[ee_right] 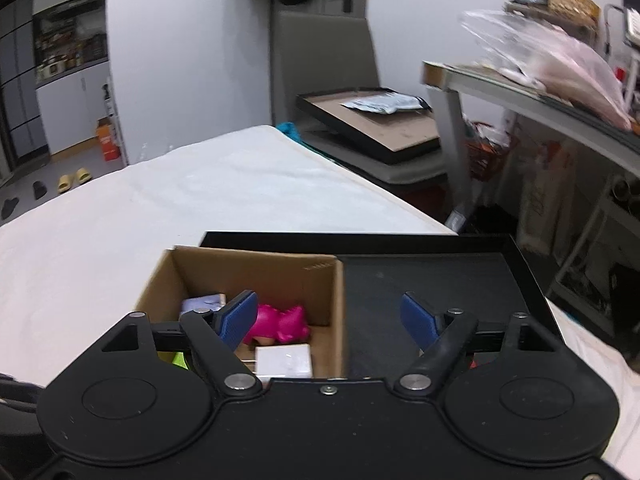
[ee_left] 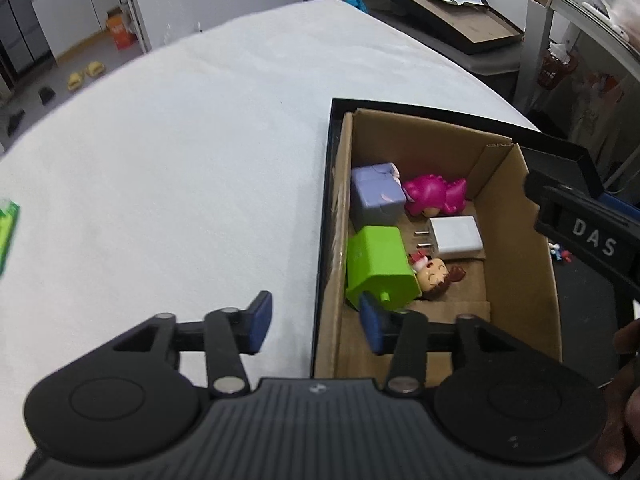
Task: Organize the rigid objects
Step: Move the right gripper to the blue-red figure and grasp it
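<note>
A cardboard box (ee_left: 516, 240) sits inside a black tray (ee_left: 325, 208) on the white table. In it lie a lavender cube (ee_left: 376, 196), a magenta toy figure (ee_left: 434, 196), a white charger (ee_left: 458, 237), a green block (ee_left: 378, 268) and a small doll (ee_left: 434, 278). My left gripper (ee_left: 316, 324) is open and empty, straddling the box's left wall. My right gripper (ee_right: 330, 320) is open and empty above the box (ee_right: 256, 268), over the magenta toy (ee_right: 280, 322), the charger (ee_right: 284, 360) and the cube (ee_right: 202, 304). The right gripper also shows in the left wrist view (ee_left: 580, 232).
The black tray (ee_right: 440, 280) has a bare half right of the box. A green item (ee_left: 8, 232) lies at the table's left edge. A chair with a framed board (ee_right: 372, 124) and a cluttered shelf (ee_right: 540, 92) stand beyond the table.
</note>
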The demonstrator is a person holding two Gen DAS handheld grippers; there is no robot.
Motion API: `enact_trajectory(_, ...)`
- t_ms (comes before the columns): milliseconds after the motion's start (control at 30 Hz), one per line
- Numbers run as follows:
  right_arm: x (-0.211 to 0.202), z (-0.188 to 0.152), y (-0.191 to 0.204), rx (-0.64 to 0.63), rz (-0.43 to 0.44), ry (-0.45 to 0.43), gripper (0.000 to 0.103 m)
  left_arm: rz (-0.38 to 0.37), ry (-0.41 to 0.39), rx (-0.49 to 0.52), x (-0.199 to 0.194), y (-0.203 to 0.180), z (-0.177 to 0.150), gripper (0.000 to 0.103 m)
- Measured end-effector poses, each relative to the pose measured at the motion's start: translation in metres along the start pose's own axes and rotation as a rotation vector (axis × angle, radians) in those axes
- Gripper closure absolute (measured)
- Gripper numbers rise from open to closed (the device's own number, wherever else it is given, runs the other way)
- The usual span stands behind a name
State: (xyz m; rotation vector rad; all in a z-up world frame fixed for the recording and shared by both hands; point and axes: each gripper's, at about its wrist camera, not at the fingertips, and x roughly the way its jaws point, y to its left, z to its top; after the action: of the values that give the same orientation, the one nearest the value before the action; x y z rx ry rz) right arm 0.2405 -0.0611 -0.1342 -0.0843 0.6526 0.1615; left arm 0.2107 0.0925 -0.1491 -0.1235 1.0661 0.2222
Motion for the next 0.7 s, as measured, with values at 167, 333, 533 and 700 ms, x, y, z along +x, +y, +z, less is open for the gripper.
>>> enact_trajectory(167,0.001,-0.003,-0.021,0.072,-0.007,0.008,0.023,0.033,-0.007,0.011,-0.004,-0.009,0.002,0.05)
enact_trajectory(333,0.003,-0.008,-0.039,0.121,-0.028,0.009,0.02,0.066,-0.012,0.015,-0.004,-0.019,0.006,0.048)
enact_trajectory(533,0.008,-0.014,-0.054,0.179,-0.027,0.022,0.02,0.107,-0.018,0.029,-0.003,-0.034,0.011,0.045)
enact_trajectory(700,0.015,-0.019,-0.066,0.195,-0.044,0.041,0.02,0.128,-0.023,0.05,0.001,-0.049,0.017,0.041)
